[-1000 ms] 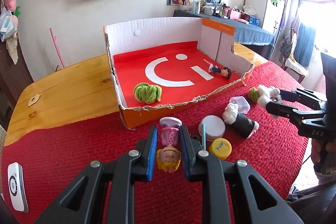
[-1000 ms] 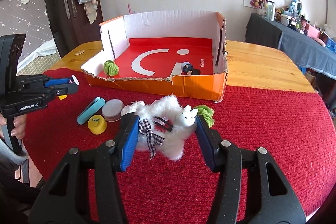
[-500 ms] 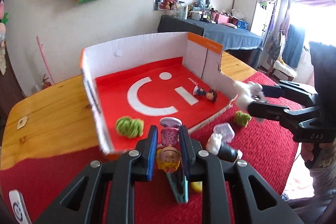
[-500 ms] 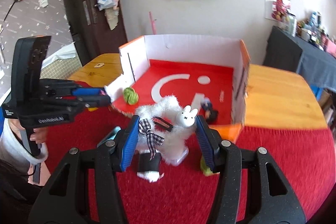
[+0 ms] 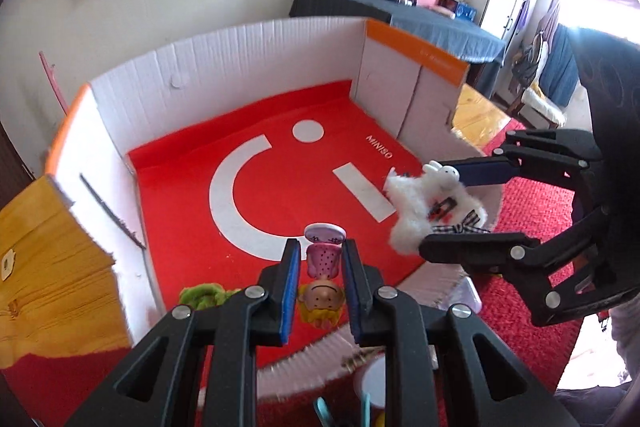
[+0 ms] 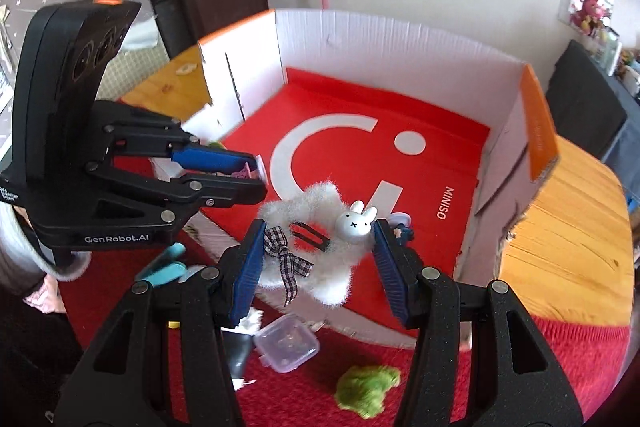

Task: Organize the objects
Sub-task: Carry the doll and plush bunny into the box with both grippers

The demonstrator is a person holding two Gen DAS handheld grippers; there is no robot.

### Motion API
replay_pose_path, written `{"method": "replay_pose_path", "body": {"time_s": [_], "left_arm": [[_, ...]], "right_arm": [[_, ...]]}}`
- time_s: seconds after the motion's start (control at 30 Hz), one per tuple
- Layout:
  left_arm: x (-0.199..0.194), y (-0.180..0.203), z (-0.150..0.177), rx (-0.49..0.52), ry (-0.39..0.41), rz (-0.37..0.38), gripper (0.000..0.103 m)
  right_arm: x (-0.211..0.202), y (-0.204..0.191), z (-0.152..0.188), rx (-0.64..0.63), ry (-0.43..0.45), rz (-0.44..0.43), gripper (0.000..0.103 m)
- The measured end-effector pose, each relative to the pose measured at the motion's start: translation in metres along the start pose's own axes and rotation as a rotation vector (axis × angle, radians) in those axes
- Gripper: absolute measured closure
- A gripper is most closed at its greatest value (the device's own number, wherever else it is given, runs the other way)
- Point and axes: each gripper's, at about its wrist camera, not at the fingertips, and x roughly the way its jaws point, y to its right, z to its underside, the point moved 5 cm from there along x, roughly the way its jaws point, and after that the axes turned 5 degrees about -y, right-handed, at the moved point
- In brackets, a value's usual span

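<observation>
My left gripper (image 5: 319,259) is shut on a small doll figure (image 5: 323,279) with a pink dress and yellow hair, held above the front of the open cardboard box (image 5: 224,51). My right gripper (image 6: 318,247) is shut on a white fluffy scrunchie with a bunny head (image 6: 316,247), held over the box's front right part; it also shows in the left wrist view (image 5: 432,211). The left gripper shows in the right wrist view (image 6: 236,171). A green scrunchie (image 5: 202,297) lies inside the box at front left. A small dark figure (image 6: 404,231) lies in the box, mostly hidden.
On the red cloth (image 6: 540,367) in front of the box lie a clear plastic case (image 6: 286,343), another green scrunchie (image 6: 366,389), a teal clip (image 6: 162,269) and a black tube (image 6: 240,351). The wooden table (image 6: 568,227) extends on both sides.
Both grippers have risen and moved forward with their toys, from above the red cloth to over the box's front edge. They have come closer together.
</observation>
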Motion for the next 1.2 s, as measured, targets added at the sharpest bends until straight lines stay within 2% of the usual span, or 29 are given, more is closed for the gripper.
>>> {"method": "replay_pose_path", "body": {"time_s": [0.1,0.33,0.57,1.2], "left_arm": [[0.011,0.000,-0.001,0.020,-0.035,-0.019,0.081],[0.029,-0.004,0.000,0.033,-0.122,-0.022,0.081],[0.035,-0.006,-0.001,0.041,-0.152,-0.018,0.081],[0.040,-0.004,-0.001,0.058,-0.166,-0.023,0.081]], "right_arm": [[0.010,0.002,-0.001,-0.015,-0.050,-0.042,0.052],[0.032,0.001,-0.002,-0.074,-0.144,-0.077,0.052],[0.049,-0.001,-0.001,-0.121,-0.209,-0.092,0.052],[0.056,-0.002,0.010,-0.126,-0.222,-0.102,0.050]]}}
